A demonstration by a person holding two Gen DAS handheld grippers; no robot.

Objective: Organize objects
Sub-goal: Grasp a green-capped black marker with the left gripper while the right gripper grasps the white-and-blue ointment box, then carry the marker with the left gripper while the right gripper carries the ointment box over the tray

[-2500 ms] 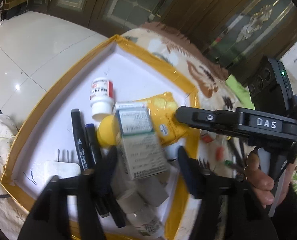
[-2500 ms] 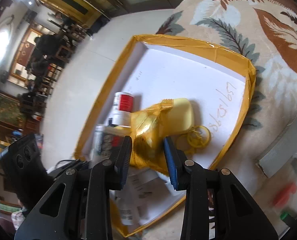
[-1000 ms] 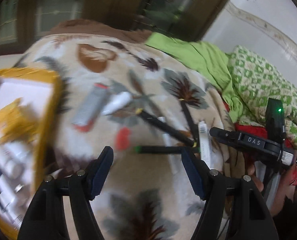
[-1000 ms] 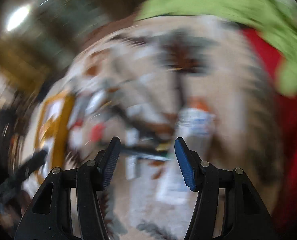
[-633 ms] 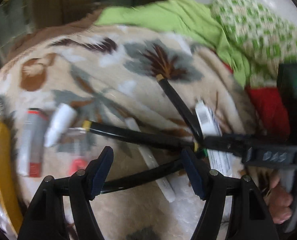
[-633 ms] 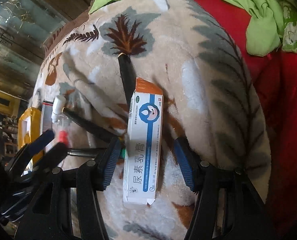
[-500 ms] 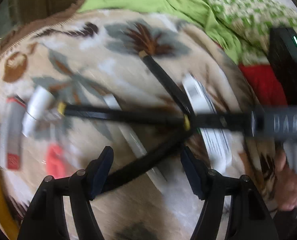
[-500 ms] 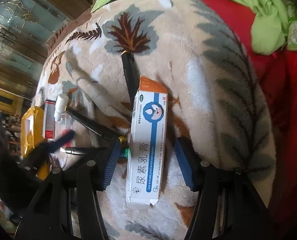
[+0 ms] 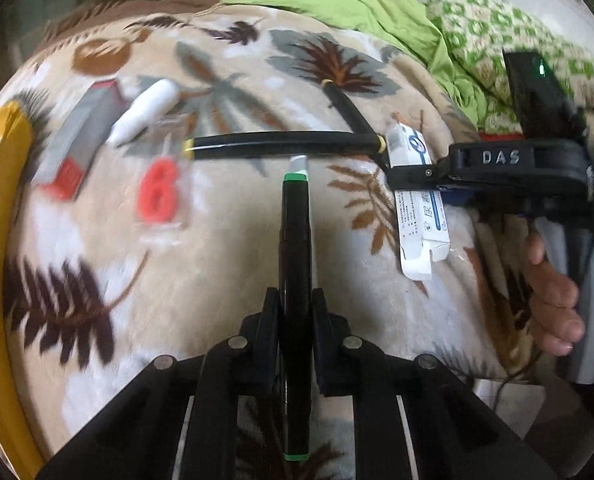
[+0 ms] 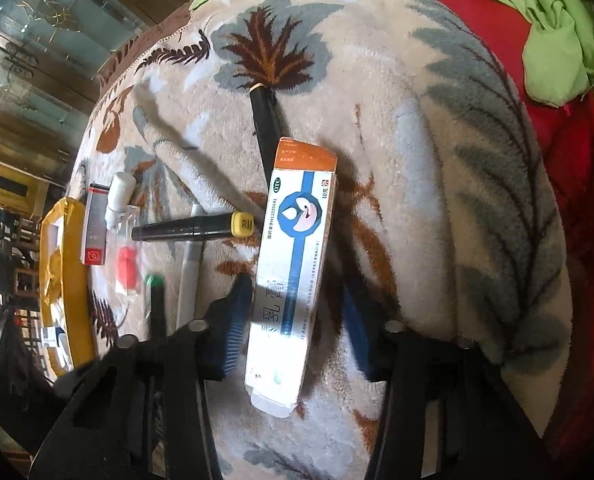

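1. The left gripper (image 9: 295,312) is clamped tight on a black marker (image 9: 295,240) with green ends, lying on the leaf-patterned blanket (image 9: 201,288).
2. The right gripper (image 10: 293,332) is closing around a white-and-blue box (image 10: 293,264), right of the marker; its pads are not yet pressing.

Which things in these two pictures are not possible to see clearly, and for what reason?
- Left wrist view: the red candle and grey box are blurred.
- Left wrist view: the yellow-edged tray is cut off by the frame.
- Right wrist view: the blue-and-white box lies between the closing right gripper; contact is blurred.
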